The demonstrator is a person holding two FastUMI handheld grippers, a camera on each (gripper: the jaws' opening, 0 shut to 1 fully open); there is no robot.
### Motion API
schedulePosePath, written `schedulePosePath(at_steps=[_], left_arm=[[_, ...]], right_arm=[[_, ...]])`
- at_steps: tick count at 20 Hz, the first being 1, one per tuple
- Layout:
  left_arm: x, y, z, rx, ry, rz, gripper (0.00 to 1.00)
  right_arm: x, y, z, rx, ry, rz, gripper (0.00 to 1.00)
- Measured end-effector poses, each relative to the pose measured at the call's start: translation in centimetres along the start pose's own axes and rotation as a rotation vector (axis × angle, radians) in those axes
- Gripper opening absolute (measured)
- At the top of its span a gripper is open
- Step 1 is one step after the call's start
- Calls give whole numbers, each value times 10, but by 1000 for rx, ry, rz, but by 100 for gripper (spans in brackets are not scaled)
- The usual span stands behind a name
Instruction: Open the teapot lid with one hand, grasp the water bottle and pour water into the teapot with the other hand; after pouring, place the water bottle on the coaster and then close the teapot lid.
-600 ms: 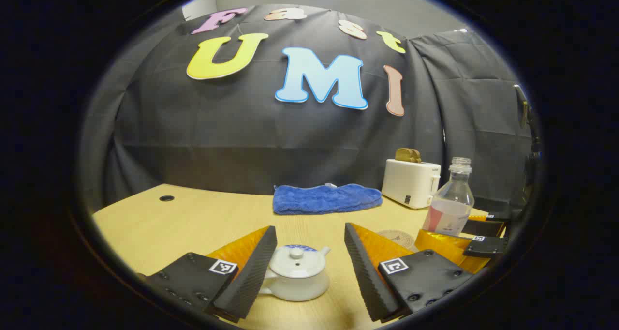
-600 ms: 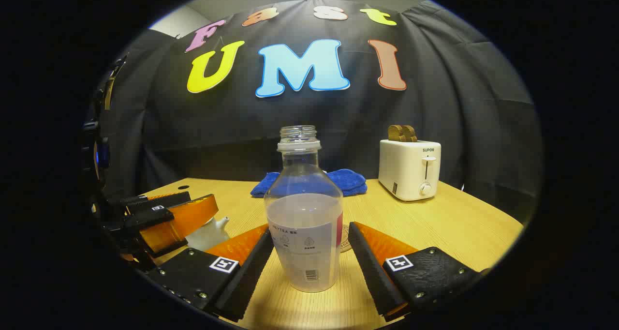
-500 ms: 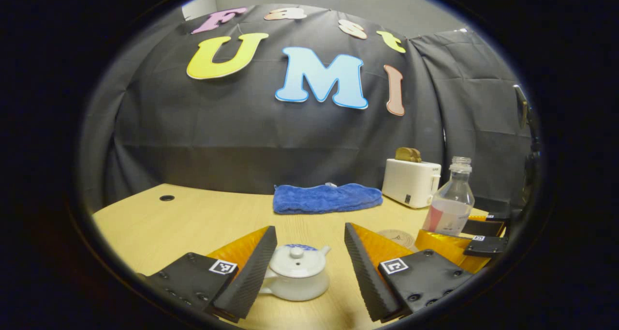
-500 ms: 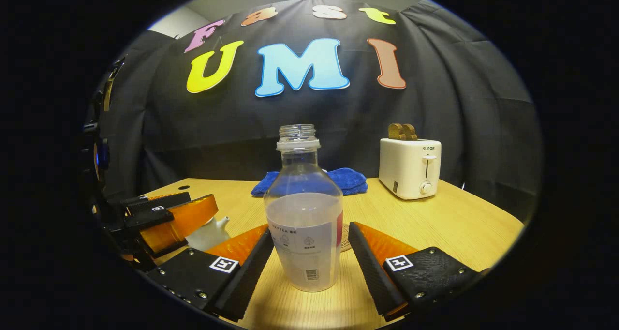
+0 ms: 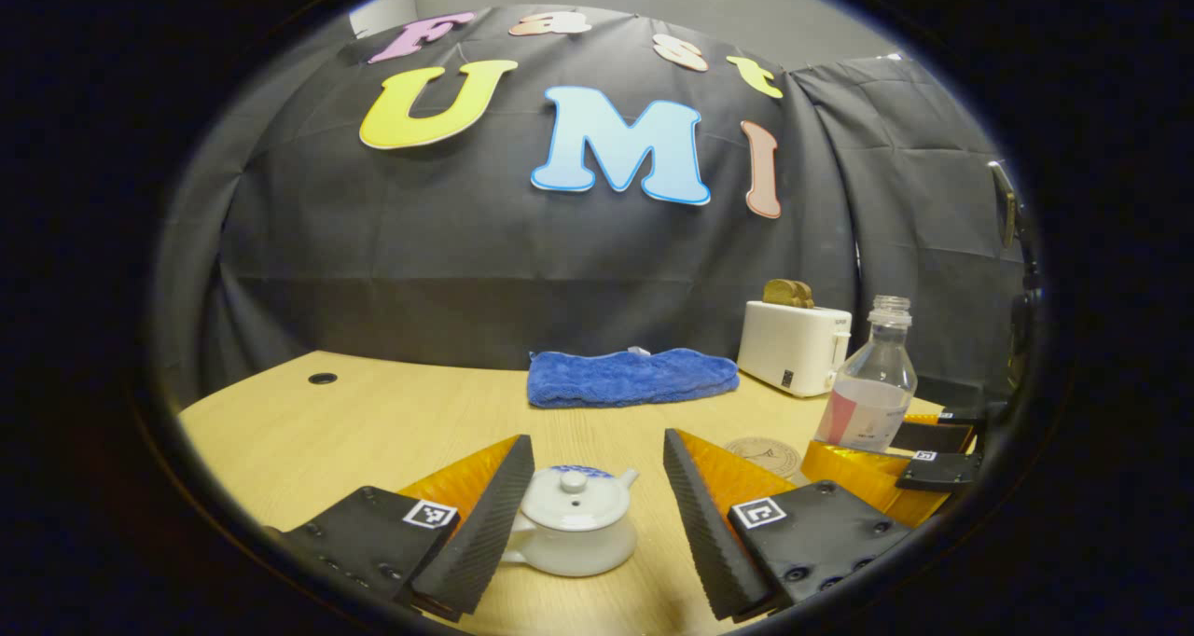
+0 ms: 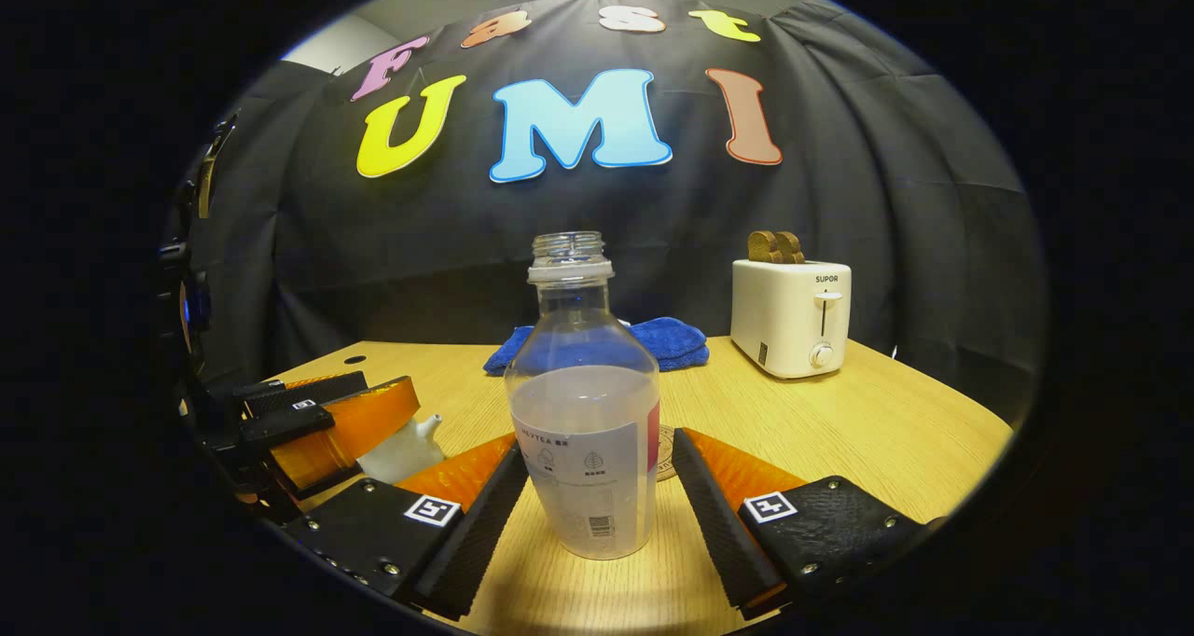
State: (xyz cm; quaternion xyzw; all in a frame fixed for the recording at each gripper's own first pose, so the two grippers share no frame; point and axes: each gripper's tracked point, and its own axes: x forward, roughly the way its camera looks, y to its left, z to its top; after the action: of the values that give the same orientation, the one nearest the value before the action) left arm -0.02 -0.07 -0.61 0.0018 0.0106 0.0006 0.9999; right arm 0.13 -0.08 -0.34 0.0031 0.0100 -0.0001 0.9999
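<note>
Both claws stay apart, left [image 5: 590,515] astride teapot [image 5: 573,522], right [image 6: 597,515] astride bottle [image 6: 582,403]

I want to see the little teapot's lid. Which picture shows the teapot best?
The left gripper view: the whole teapot sits between the hand-held gripper's open fingers, lid and knob on top. In the right gripper view, just its spout and side peek out behind the other gripper.

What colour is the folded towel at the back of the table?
Blue; the towel shows best in the left gripper view.
</note>
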Motion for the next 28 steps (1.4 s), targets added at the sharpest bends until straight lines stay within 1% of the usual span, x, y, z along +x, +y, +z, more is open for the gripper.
schedulePosePath(at_steps=[7,10,15,16,19,21,22,23,25,28], left_arm=[[0,2,0,8,6,4,89],[-1,3,0,10,2,6,82],[1,-1,-8,22,27,2,64],[1,-1,-6,29,25,2,59],[2,7,-5,48,28,34,43],[2,8,-7,47,27,34,32],[1,7,-8,55,30,37,31],[0,13,-3,70,33,63,31],[1,15,-6,65,26,63,21],[2,15,-9,52,20,56,21]], right_arm=[[0,2,-3,-1,12,3,95],[0,1,-4,-3,17,2,95],[1,3,-4,-13,20,6,95],[0,3,-4,-15,21,7,95],[1,4,-4,-11,26,9,95],[0,4,-5,-6,29,10,95],[1,4,-6,-5,31,11,95],[1,4,-5,-3,32,13,95],[0,4,-6,-4,33,14,95],[1,5,-6,-5,33,13,95]])
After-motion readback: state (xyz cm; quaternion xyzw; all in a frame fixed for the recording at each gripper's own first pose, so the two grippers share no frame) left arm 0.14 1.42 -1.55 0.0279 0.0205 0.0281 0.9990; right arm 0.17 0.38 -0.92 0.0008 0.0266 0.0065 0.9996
